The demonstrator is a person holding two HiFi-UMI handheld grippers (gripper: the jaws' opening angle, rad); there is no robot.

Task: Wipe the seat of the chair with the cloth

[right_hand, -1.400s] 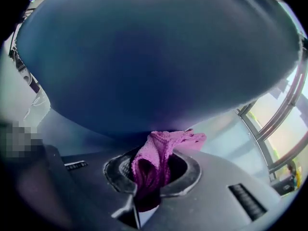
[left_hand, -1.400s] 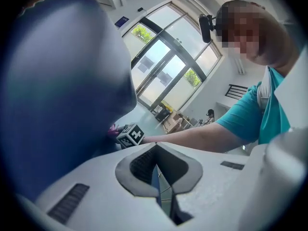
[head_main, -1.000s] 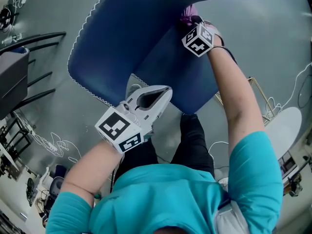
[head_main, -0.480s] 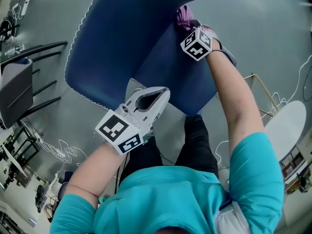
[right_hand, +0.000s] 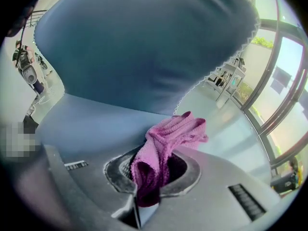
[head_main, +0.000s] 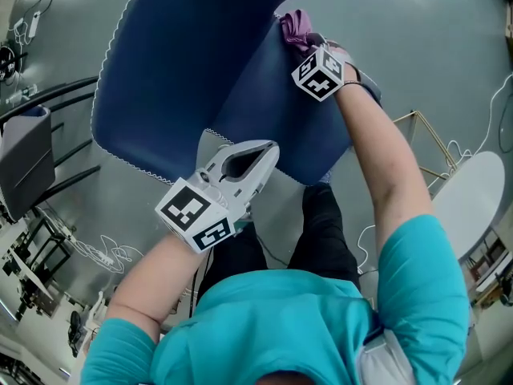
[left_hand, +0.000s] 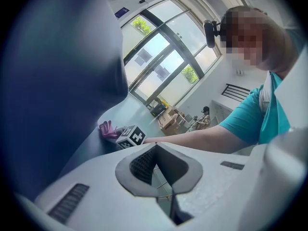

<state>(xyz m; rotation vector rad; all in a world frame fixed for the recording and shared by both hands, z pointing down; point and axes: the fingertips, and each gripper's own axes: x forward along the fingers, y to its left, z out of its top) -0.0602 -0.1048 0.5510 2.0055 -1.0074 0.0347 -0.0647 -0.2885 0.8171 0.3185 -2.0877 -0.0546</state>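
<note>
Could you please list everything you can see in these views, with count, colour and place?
chair: one, blue, centre of the head view
cloth: one, pink, by the seat's back edge
second chair: one, dark, left edge
round table: one, white, right edge
cables: several, white, floor at lower left
floor: grey, all round
left gripper: white, shut and empty, near the seat's front edge
right gripper: shut on the cloth
person: teal shirt, dark trousers
</note>
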